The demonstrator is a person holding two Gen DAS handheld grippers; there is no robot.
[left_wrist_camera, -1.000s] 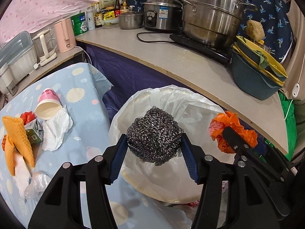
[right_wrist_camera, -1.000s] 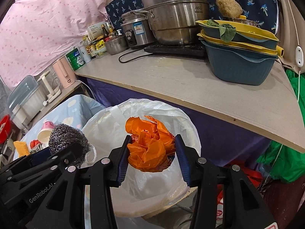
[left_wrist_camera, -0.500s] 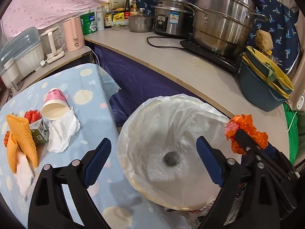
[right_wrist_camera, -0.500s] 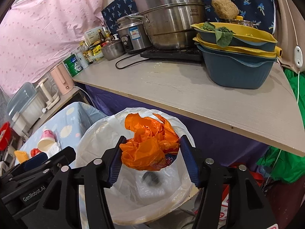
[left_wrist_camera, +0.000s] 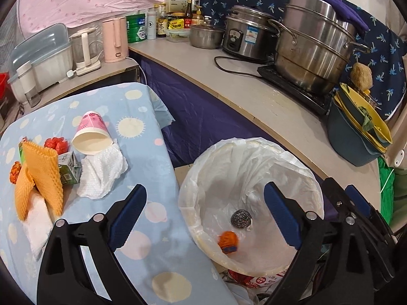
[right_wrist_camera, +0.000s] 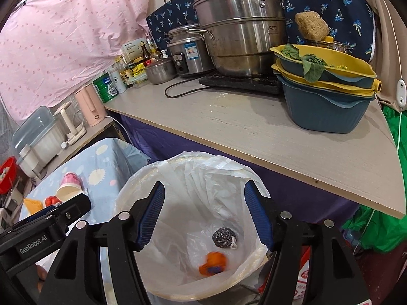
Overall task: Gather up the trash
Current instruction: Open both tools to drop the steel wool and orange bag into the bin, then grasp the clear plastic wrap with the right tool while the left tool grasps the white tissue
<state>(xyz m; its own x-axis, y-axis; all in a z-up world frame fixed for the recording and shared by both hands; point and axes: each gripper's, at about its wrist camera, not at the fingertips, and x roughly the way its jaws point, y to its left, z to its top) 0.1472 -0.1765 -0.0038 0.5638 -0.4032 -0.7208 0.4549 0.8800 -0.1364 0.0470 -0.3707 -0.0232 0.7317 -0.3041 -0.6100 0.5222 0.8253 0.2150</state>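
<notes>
A trash bin lined with a white bag [left_wrist_camera: 254, 152] [right_wrist_camera: 203, 162] stands between the table and the counter. A steel wool ball [left_wrist_camera: 240, 218] [right_wrist_camera: 223, 237] and a crumpled orange bag [left_wrist_camera: 228, 240] [right_wrist_camera: 213, 263] lie at its bottom. My left gripper [left_wrist_camera: 203, 218] is open and empty over the bin's left rim. My right gripper [right_wrist_camera: 204, 216] is open and empty above the bin. On the blue tablecloth [left_wrist_camera: 142, 162] lie a pink paper cup [left_wrist_camera: 91, 137], a white tissue [left_wrist_camera: 101, 172], orange foam wraps [left_wrist_camera: 40, 178], a green carton [left_wrist_camera: 68, 167] and red wrappers [left_wrist_camera: 57, 145].
A counter [left_wrist_camera: 267, 106] runs behind the bin with steel pots [left_wrist_camera: 313, 43], a rice cooker [left_wrist_camera: 246, 38], stacked basins [right_wrist_camera: 325, 89], bottles and a pink kettle [left_wrist_camera: 114, 39]. A dish rack [left_wrist_camera: 40, 58] stands at the far left. Green bags [right_wrist_camera: 376, 223] lie right of the bin.
My left gripper opened and dropped the steel wool ball into the bin. My right gripper then opened and the orange bag fell in beside it. Both grippers rose slightly.
</notes>
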